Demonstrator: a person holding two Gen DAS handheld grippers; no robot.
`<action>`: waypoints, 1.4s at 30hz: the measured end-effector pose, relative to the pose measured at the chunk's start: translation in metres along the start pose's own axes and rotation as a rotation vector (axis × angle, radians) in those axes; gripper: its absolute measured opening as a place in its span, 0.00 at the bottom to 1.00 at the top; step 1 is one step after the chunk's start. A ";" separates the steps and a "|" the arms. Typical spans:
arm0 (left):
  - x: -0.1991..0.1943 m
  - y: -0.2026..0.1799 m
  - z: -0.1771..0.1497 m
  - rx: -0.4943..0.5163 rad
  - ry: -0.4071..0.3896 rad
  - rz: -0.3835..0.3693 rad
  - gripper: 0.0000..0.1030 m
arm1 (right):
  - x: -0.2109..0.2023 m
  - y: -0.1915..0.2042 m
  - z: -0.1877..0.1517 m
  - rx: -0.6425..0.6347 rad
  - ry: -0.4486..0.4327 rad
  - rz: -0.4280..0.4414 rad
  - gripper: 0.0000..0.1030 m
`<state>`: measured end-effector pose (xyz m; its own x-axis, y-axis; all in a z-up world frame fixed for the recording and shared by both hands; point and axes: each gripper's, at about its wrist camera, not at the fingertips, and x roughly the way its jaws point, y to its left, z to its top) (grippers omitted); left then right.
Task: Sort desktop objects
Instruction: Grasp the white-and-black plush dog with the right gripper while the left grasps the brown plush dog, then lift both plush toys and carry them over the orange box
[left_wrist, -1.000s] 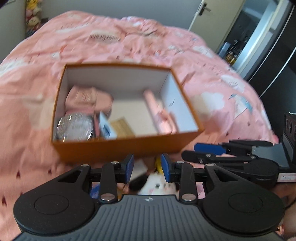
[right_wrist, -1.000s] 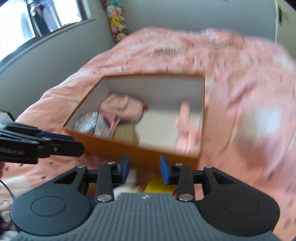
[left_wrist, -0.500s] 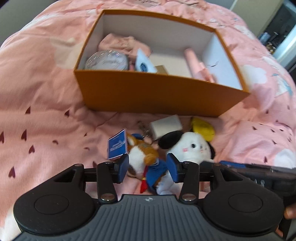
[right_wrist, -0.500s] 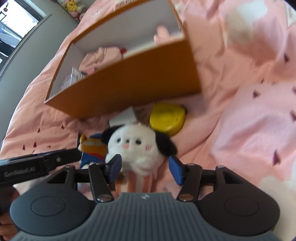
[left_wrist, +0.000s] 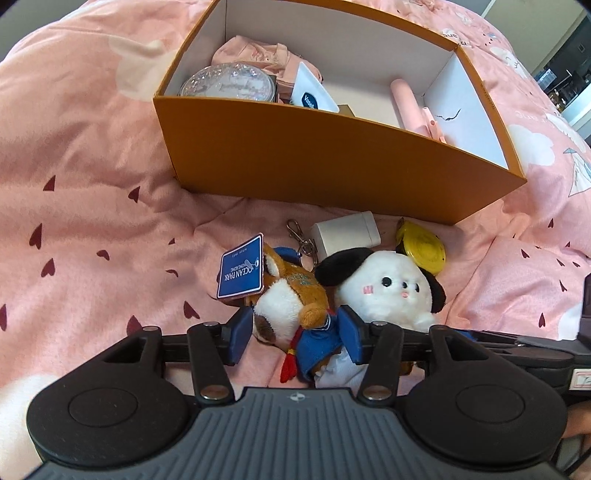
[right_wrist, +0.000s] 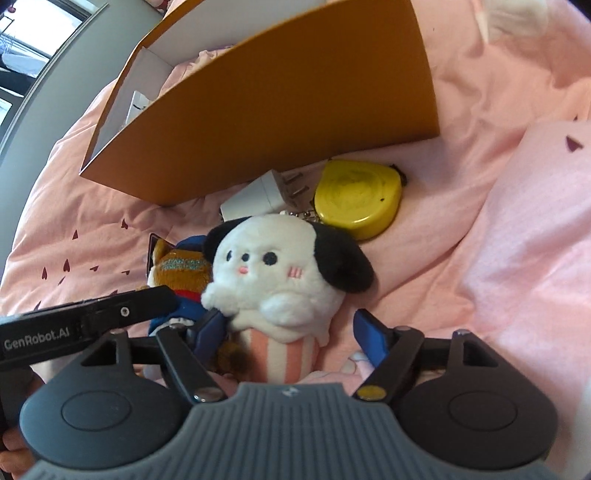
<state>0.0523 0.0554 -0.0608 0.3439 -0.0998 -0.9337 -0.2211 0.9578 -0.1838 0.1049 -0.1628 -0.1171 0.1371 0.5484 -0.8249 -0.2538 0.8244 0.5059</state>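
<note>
Pink bedspread (left_wrist: 92, 192): brown plush (left_wrist: 291, 306) between left hand-held gripper (left_wrist: 295, 332) opening jaws, white plush (right_wrist: 280, 273) between right hand-held gripper (right_wrist: 291, 332) opening jaws.

Both grippers now sit lower than a second ago, jaws opening: the left gripper (left_wrist: 295, 328) straddles the brown plush keychain (left_wrist: 291, 306), the right gripper (right_wrist: 291, 332) straddles the white puppy plush (right_wrist: 280, 273).

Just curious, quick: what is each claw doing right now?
Left gripper: opening, around the brown plush, not gripping.
Right gripper: opening wide around the white dog plush, not gripping.
</note>
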 end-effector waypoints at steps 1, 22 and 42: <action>0.000 0.000 0.000 -0.002 0.002 0.000 0.57 | 0.002 -0.001 0.000 -0.002 0.003 0.007 0.75; -0.001 0.009 0.002 -0.121 0.069 -0.056 0.63 | -0.068 -0.006 -0.009 -0.067 -0.217 -0.128 0.55; 0.037 0.006 0.006 -0.233 0.078 -0.061 0.68 | -0.045 -0.029 -0.009 0.032 -0.165 -0.012 0.58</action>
<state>0.0695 0.0588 -0.0949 0.2932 -0.1848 -0.9380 -0.4094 0.8624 -0.2978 0.0974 -0.2124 -0.0972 0.2961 0.5520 -0.7795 -0.2207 0.8336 0.5064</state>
